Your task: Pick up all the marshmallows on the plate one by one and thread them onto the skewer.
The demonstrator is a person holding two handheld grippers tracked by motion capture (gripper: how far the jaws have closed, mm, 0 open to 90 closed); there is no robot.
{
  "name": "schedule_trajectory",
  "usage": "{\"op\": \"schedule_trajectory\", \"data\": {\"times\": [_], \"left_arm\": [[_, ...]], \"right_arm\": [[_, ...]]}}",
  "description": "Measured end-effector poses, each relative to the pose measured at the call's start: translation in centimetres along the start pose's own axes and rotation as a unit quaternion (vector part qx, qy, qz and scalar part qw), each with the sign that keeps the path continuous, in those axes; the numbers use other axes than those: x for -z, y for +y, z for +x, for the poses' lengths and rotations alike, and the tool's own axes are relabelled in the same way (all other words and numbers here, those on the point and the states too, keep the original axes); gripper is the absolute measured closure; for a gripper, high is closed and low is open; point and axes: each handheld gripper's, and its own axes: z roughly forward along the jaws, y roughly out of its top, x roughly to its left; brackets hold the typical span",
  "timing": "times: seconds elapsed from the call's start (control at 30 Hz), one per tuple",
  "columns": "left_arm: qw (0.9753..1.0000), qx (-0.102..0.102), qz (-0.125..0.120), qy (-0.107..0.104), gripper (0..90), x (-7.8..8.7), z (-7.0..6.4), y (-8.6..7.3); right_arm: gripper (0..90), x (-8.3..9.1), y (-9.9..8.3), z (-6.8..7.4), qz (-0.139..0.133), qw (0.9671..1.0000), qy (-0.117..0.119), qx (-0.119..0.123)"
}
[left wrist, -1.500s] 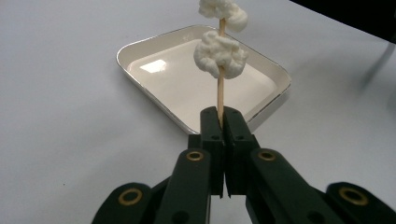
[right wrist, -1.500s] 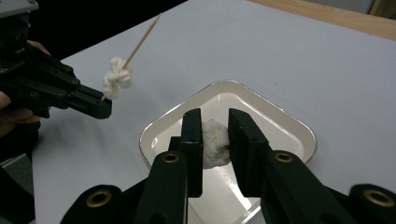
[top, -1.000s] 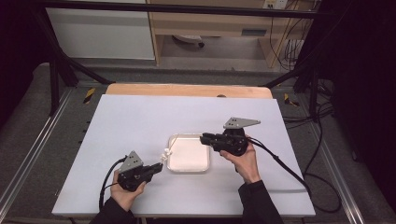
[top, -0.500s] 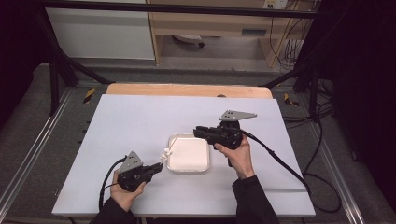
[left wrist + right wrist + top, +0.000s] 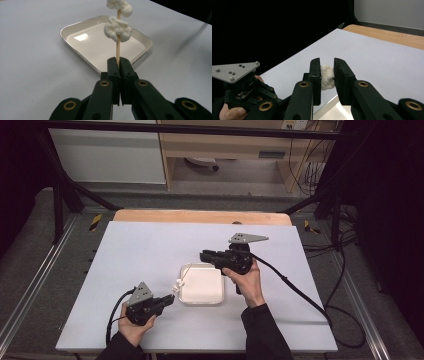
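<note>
Left gripper [image 5: 167,301]: we have it low over the near-left part of the white table [image 5: 150,255], just left of the white tray [image 5: 202,284]. Jaws pressed together on the bottom end of a wooden skewer [image 5: 117,48]. In the left gripper view the skewer rises straight out of the jaw tips, roughly in line with them, with the tray behind it. Two white marshmallow pieces are threaded on it: lower piece [image 5: 118,28] about midway up, upper piece [image 5: 119,5] near the top edge of the view. Both sit clear of the jaws, with bare stick between them and the tips. From the high view the skewer tip and its white pieces [image 5: 178,284] lie at the tray's left rim.

Right gripper [image 5: 206,256]: we hold it over the far edge of the tray, jaws pointing left. It is pinching a loose marshmallow [image 5: 326,76]; in the right gripper view the piece sits between the two pads near the tips, touching both, jaws only partly closed around it. The left gripper [image 5: 242,85] and the hand on it show lower left in that view, well apart from this piece. Whether the tray holds anything else, we cannot tell; its floor looks bare in the left gripper view [image 5: 82,47].
</note>
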Motion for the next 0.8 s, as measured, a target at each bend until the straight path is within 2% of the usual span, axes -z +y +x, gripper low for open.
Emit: {"op": "schedule_trajectory", "data": {"times": [0.3, 0.8], "left_arm": [[1.0, -0.002, 0.001, -0.001, 88.3, 0.0, 0.0, 0.0], [1.0, -0.003, 0.0, -0.001, 88.4, 0.0, -0.1, 0.0]], "right_arm": [[77.0, -1.6, 0.0, 0.1, 0.011, 0.9999, 0.012, -0.007], [76.9, -2.5, -0.6, -0.2, 0.027, 0.9991, 0.024, -0.02]]}}
